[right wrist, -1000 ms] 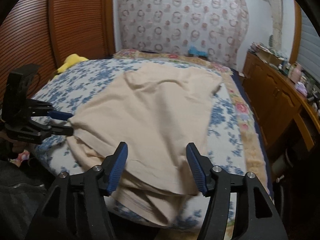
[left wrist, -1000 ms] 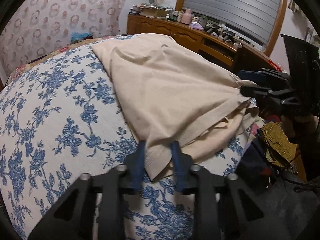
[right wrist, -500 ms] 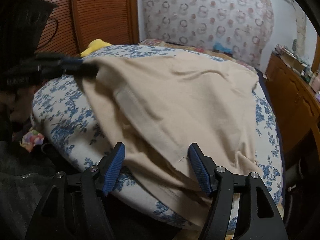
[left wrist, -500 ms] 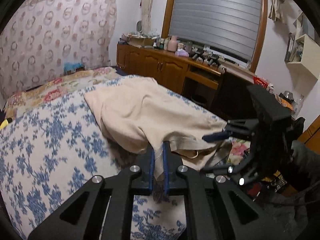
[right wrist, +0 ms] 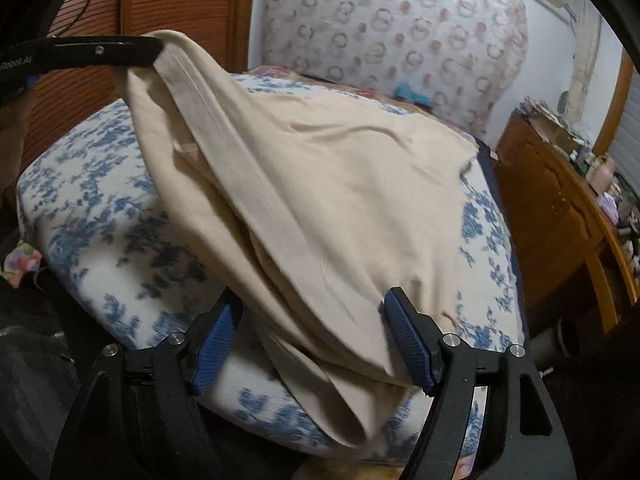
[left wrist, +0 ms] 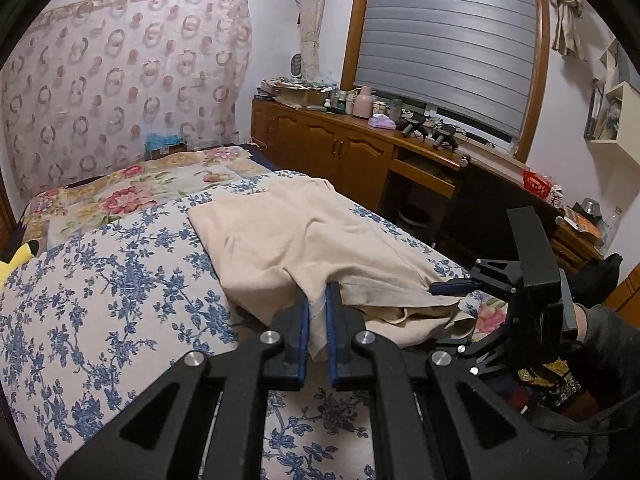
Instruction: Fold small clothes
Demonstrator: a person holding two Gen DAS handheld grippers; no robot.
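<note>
A beige garment [left wrist: 304,236] lies on the blue-flowered bed cover [left wrist: 100,304]. My left gripper [left wrist: 316,300] is shut on the garment's near hem corner and holds it lifted above the bed; it also shows in the right wrist view [right wrist: 156,50] at the upper left with the cloth hanging from it. My right gripper [right wrist: 314,312] is open, its jaws wide on either side of the garment's [right wrist: 340,184] other hem corner at the bed's edge. It shows in the left wrist view [left wrist: 452,300] at the right, with the hem between its fingers.
A wooden dresser [left wrist: 352,152] with bottles and clutter runs along the right of the bed under a shuttered window [left wrist: 448,48]. A patterned curtain [left wrist: 120,88] hangs behind the bed. A yellow plush toy [left wrist: 16,260] lies at the left. A slatted wooden door [right wrist: 160,8] stands to the left.
My left gripper has shut on the hem corner and lifted it up off the bed. My right gripper has moved closer around the other corner and stays open.
</note>
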